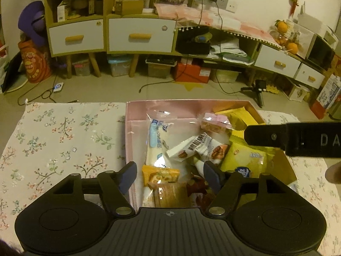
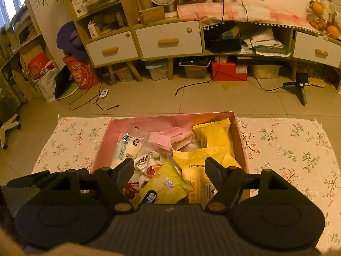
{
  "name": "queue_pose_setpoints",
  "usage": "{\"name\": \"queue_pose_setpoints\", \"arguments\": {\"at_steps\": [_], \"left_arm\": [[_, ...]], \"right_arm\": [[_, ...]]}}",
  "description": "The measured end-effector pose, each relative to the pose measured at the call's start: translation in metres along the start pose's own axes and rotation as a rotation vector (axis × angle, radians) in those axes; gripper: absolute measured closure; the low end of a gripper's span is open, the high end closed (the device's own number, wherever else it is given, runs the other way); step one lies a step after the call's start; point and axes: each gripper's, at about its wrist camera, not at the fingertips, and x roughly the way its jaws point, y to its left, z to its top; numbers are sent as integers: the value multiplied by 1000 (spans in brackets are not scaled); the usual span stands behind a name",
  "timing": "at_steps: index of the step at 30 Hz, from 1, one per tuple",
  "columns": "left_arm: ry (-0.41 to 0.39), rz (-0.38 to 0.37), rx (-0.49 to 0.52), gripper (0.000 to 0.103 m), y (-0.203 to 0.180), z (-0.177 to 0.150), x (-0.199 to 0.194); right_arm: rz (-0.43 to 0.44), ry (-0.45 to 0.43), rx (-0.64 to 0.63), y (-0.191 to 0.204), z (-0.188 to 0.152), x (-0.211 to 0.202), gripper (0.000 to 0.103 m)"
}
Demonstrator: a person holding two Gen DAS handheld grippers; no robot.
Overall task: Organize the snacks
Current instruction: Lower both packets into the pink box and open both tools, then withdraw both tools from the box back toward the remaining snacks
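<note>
1. Currently both grippers are hovering over the pink box [image 2: 239, 140], which is sitting on the floral cloth [image 2: 287, 149] on the desk; snacks are all lying loose inside it.
2. Left gripper [image 1: 169, 176]: fingers are spread wide and holding nothing, above the orange cracker pack [image 1: 160, 176] at the near end of the box.
3. Right gripper [image 2: 169, 171]: fingers are likewise released and empty, above the yellow chip bag [image 2: 168, 184] and the yellow wafer pouch [image 2: 200, 160].
4. No snacks are showing outside the box, so I'm reading this as a tidy-inside step or near done.
5. For the next pick, I'd be going for a top-layer pack. The chip bag is lying on top of the others, so it should be lifting free.
6. Pinch a crimped edge, not the puffed middle; film is slippery and crushes.
7. The white bread pack [image 1: 155, 140] is lying along the left wall; I'd be leaving it.
8. Keep the grippers apart; they're crowding one box.
</note>
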Motion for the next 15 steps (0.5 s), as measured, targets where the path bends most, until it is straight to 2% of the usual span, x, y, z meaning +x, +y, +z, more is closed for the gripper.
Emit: {"name": "queue_pose_setpoints", "arguments": {"at_steps": [15], "left_arm": [[21,-6,-15,20,1,-29,-40]], "right_arm": [[-43,16,31,-10,-24,-32,15]]}}
